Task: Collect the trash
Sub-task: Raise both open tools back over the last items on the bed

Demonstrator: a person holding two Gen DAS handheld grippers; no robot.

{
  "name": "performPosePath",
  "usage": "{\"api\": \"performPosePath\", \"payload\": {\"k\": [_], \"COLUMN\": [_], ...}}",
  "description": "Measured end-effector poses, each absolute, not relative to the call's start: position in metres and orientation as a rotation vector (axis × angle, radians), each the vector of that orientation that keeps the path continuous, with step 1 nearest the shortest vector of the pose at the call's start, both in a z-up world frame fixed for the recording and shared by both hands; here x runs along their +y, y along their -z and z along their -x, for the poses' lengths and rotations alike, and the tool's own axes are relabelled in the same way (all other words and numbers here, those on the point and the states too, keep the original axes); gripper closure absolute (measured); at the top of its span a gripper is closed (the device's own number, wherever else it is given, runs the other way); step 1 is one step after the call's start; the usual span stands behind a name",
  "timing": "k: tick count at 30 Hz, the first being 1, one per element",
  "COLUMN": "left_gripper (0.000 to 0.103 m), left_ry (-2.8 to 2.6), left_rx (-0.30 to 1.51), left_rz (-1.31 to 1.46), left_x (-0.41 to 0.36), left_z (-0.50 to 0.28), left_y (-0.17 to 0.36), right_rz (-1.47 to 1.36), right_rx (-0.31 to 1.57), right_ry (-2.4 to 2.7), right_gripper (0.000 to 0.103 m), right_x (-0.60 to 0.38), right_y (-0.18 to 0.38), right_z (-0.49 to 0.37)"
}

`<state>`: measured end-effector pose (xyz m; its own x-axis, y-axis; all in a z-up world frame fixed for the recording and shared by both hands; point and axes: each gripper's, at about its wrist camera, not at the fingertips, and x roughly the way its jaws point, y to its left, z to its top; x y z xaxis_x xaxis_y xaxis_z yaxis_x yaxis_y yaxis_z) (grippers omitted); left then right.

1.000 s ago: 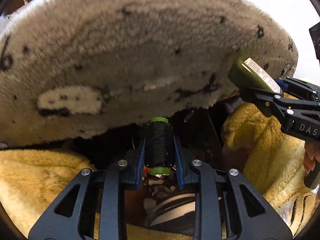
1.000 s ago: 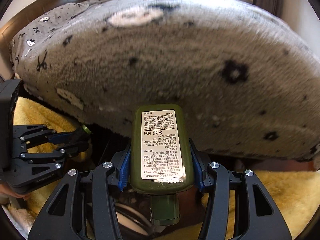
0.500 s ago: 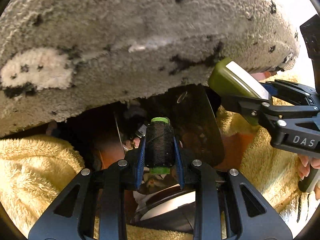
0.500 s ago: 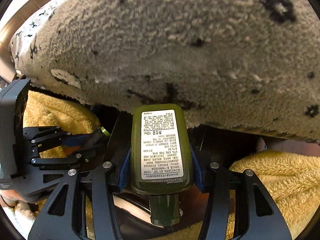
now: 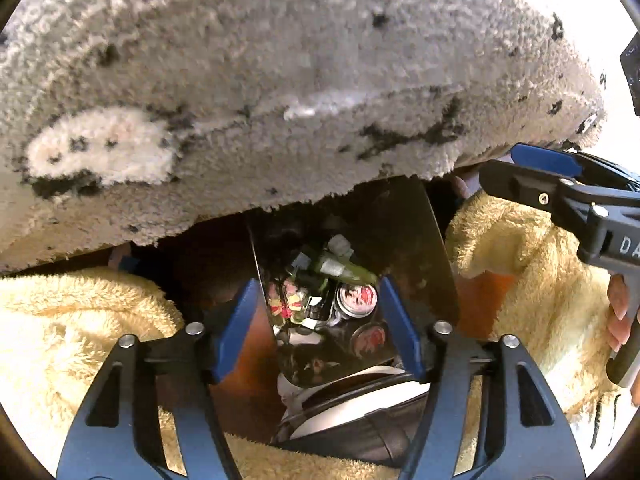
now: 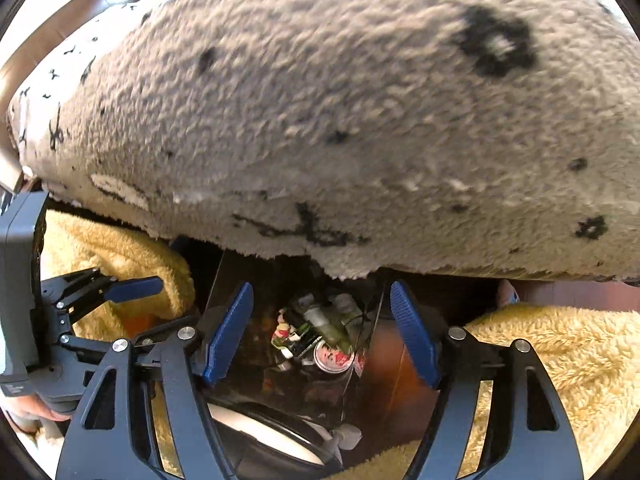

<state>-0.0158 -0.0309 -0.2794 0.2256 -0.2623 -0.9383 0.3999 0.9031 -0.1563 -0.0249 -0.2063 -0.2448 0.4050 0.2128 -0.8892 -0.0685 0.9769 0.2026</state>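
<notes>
Below both grippers, dark bin (image 5: pixel 432 248) | we see green bottle (image 5: pixel 348 270), round tins (image 5: pixel 356 298), scraps inside | left gripper (image 5: pixel 320 326) and right gripper (image 6: pixel 322 334) jaws just opened, spread, empty.

Green bottle (image 5: pixel 347 269) lies tilted atop trash inside the dark bin (image 5: pixel 424 248).

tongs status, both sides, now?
Left tongs: just opened, nothing between them, above the bin.
Right tongs: just opened, empty too.
</notes>
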Motion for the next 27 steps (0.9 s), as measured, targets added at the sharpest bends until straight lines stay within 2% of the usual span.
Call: {"api": "performPosePath", "payload": {"k": [5, 15, 22, 27], "left_gripper": [0.031, 0.026, 0.019, 0.011], "left_ry": [0.459, 0.448, 0.375, 0.331], "left_rx": [1.192, 1.024, 0.906, 0.841], "left_rz": [-0.138, -0.132, -0.136, -0.138], "left_x": [-0.025, -0.015, 0.004, 0.005], "left_z": [0.018, 0.007, -0.020, -0.044], "left_y": [0.250, 0.172, 0.122, 0.091], "right_rz": [-0.136, -0.043, 0.029, 0.061], "right_rx": [1.083, 0.877, 0.776, 0.671], "right_ry": [-0.163, -0.123, -0.077, -0.094], "right_gripper": [0.025, 0.019, 0.017, 0.010], "right_x": [-0.211, -0.222, -0.235, -0.231], "right_y": [0.224, 0.147, 0.101, 0.060], "right_z": [0.027, 0.028, 0.014, 0.003]}}
